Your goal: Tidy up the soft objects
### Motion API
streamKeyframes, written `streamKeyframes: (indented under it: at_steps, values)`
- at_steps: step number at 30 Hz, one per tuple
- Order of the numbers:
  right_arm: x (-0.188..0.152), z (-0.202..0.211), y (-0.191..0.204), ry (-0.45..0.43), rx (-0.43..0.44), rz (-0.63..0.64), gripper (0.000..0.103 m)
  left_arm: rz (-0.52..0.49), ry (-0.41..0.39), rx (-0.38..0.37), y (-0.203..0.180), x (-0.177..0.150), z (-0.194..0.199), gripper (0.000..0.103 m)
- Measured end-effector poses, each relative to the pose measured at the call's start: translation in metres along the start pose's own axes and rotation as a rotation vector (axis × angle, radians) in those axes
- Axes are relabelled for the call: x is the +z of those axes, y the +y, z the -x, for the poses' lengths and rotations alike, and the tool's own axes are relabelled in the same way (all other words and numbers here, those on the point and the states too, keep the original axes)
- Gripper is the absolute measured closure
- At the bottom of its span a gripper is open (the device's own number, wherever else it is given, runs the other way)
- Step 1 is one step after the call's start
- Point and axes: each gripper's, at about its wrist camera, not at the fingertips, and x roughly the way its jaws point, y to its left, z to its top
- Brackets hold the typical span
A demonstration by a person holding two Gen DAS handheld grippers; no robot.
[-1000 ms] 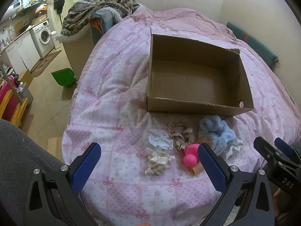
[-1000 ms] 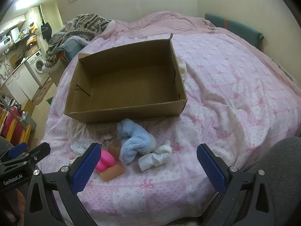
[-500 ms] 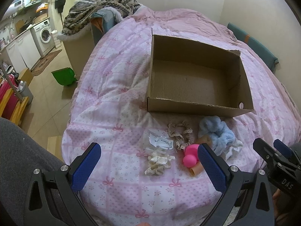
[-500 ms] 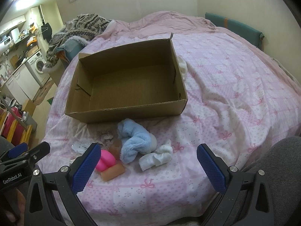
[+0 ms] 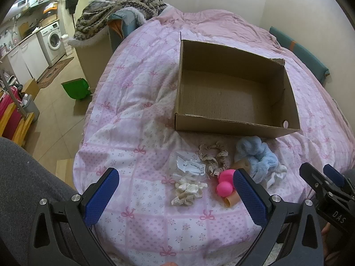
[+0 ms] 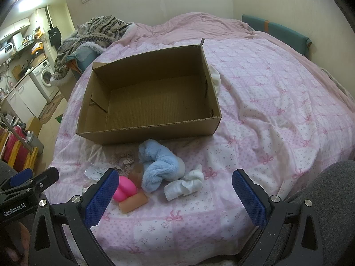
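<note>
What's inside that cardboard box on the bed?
Nothing: the cardboard box shows only its bare corrugated floor. The strip just behind its near wall is hidden in both views.

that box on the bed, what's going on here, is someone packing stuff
A person holds a gripper in each hand above a pink bed; both the left gripper and the right gripper are open and hold nothing. The cardboard box is empty. In front of it lie the soft things, none yet packed: a fluffy blue cloth, a white cloth, a pink toy, a cream scrunchie and a lace scrunchie.
</note>
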Motion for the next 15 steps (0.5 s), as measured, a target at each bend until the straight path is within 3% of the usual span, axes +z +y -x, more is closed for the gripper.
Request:
streamKeyframes:
  at_steps: [15]
  values:
    - [-0.0029, -0.003, 0.0009, 0.008, -0.001, -0.012, 0.0, 0.002, 0.001, -0.002, 0.0005, 0.0008, 0.0009, 0.0]
